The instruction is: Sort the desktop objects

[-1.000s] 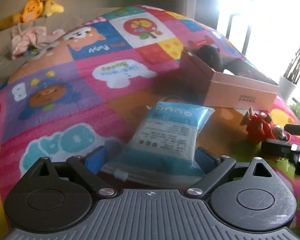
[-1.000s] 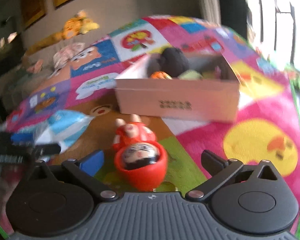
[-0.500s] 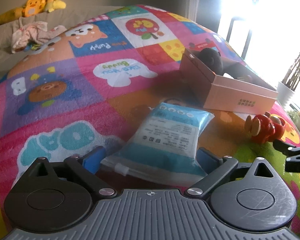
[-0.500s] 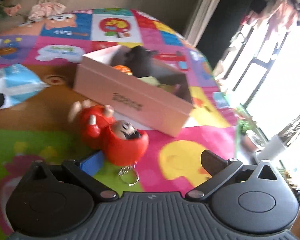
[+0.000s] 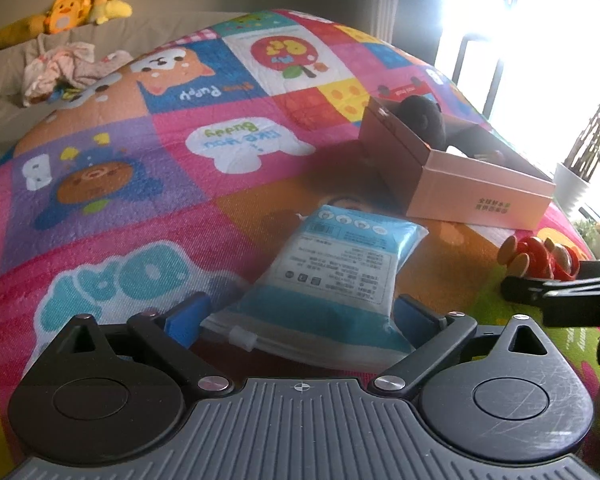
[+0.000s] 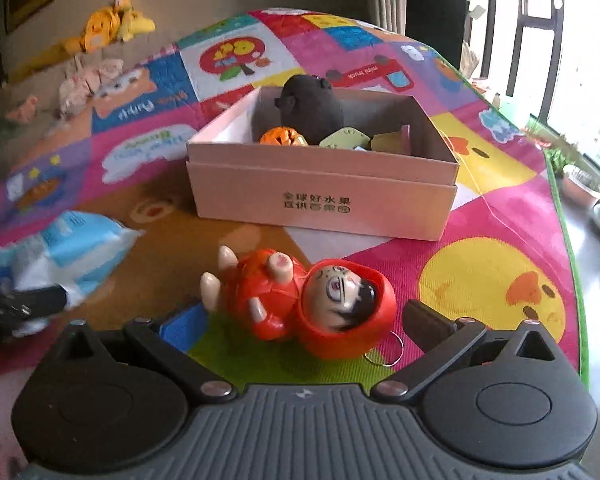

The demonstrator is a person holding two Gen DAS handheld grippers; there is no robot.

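A blue and white wipes packet (image 5: 332,272) lies flat on the colourful play mat (image 5: 140,184). My left gripper (image 5: 300,316) is open with its near end between the fingers, not gripped. A red hooded doll keychain (image 6: 312,304) lies on its side on the mat, between the open fingers of my right gripper (image 6: 300,320). A pink cardboard box (image 6: 324,196) stands behind it, holding a black plush (image 6: 308,108), an orange item and yellow-green items. The box (image 5: 480,192), the doll (image 5: 536,256) and the right gripper's finger also show in the left wrist view.
The wipes packet (image 6: 68,248) and the left gripper's dark finger (image 6: 20,308) lie left in the right wrist view. A sofa with yellow plush toys (image 5: 80,8) and crumpled clothes (image 5: 60,68) is behind the mat. Bare floor and plant pots (image 6: 580,184) lie right.
The right gripper swung around and settled with the red doll between its open fingers, the box straight ahead. The left gripper pulled back slightly; the packet stays on the mat.
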